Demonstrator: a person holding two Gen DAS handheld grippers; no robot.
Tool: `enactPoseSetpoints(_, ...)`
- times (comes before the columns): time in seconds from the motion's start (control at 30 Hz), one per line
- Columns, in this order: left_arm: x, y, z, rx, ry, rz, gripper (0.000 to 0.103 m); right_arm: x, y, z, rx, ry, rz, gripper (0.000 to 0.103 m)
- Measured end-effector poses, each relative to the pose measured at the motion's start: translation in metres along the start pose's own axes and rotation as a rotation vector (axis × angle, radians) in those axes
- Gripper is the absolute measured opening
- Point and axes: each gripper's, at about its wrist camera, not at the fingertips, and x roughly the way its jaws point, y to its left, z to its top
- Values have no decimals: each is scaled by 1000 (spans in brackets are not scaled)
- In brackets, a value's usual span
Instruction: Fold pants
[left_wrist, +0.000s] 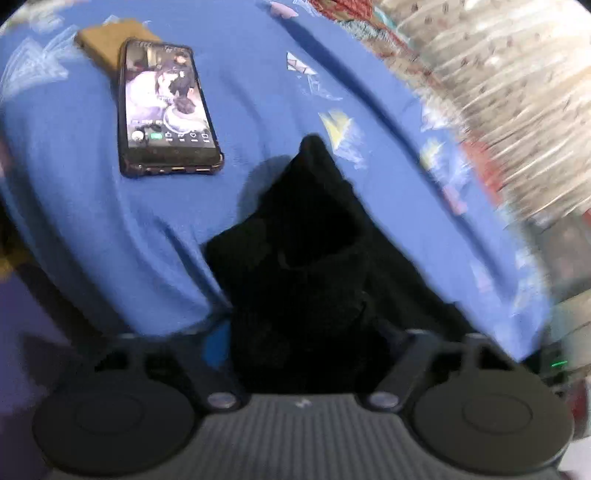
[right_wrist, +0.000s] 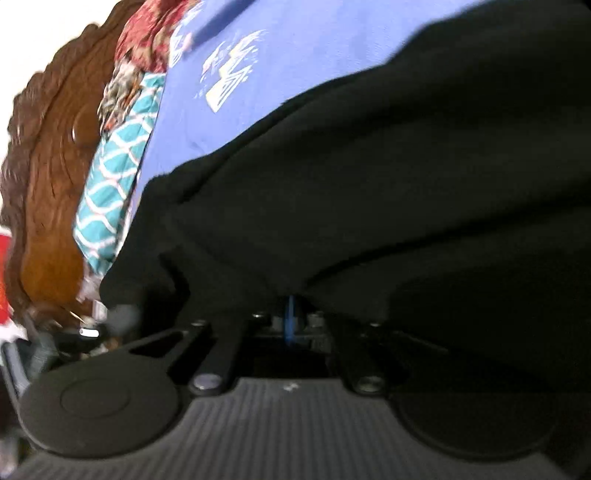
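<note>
The black pants (left_wrist: 310, 236) lie on a blue printed bedsheet (left_wrist: 92, 206). In the left wrist view a bunched part of the cloth rises in a peak between my left gripper's (left_wrist: 306, 332) fingers, which are shut on it; the fingertips are buried in the fabric. In the right wrist view the pants (right_wrist: 388, 177) fill most of the frame and drape over my right gripper (right_wrist: 291, 295), which is shut on the cloth's edge; its fingers are hidden under it. The bedsheet (right_wrist: 288, 55) shows beyond.
A smartphone (left_wrist: 166, 107) with a lit screen lies on the sheet at the left, a tan object (left_wrist: 107, 40) behind it. Patterned fabrics (left_wrist: 498, 92) lie at the right. A carved wooden headboard (right_wrist: 51, 177) and a teal patterned cloth (right_wrist: 114, 177) stand at the bed's edge.
</note>
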Motion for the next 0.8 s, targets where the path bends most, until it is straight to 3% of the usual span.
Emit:
enactPoseSetpoints(0.1,-4,-14,2,54,-3,26,42,0,1,-3,8,-7,16,0)
enactPoseSetpoints(0.17,-14,-26,3,89,-24,24,40,-1,-3,-3,33,-6,35,0)
enactPoseSetpoints(0.2,-18,-35,2,116,-37,5,29,-3,-4,-3,46,-8,47,1)
enactPoseSetpoints(0.23,-22,-44,0,143,-41,-27,29,-3,-4,-4,51,-13,57,4)
enactPoseSetpoints(0.33,-32,-94,-12,315,-118,19,29,-9,-7,-9,47,-27,70,6)
enactPoseSetpoints(0.43,-29,-136,-28,465,-128,-9,29,-29,-10,-14,33,-64,98,9)
enactPoseSetpoints(0.6,-6,-212,-72,768,-71,-109,30,-94,-38,-15,106,-297,137,11)
enactPoseSetpoints(0.67,13,-236,-97,917,12,-157,37,-127,-57,-21,160,-408,121,18)
enactPoseSetpoints(0.7,26,-246,-109,978,66,-150,46,-144,-67,-26,186,-467,98,28)
enactPoseSetpoints(0.73,38,-252,-121,1032,119,-132,47,-152,-71,-30,204,-504,72,40)
enactPoseSetpoints(0.8,50,-256,-138,1085,160,-108,46,-164,-87,-40,254,-537,60,52)
